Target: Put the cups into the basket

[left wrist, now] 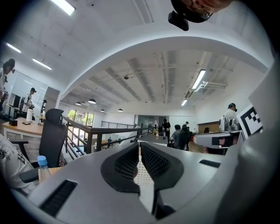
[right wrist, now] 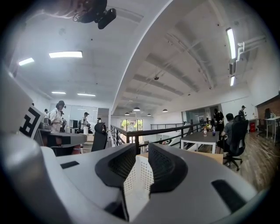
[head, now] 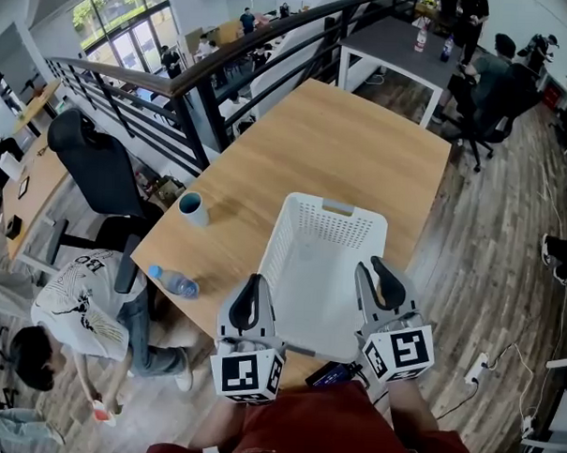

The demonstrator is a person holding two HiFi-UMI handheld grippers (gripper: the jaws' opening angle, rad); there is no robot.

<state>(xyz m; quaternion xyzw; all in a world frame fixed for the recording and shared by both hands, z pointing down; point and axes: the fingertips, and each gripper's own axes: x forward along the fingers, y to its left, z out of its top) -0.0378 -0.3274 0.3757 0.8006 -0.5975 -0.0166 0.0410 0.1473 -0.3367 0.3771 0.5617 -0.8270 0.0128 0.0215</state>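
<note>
While the left gripper [head: 247, 302] and right gripper [head: 380, 281] each hold narrow jaws pinched on the near rim of the white basket [head: 330, 234], it lies empty. One cup [head: 191, 207] stands on the table [head: 344, 139], well left of it, not yet moved.

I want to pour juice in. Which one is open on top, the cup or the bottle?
The teal cup; its round mouth is open. The clear bottle is capped in blue.
</note>
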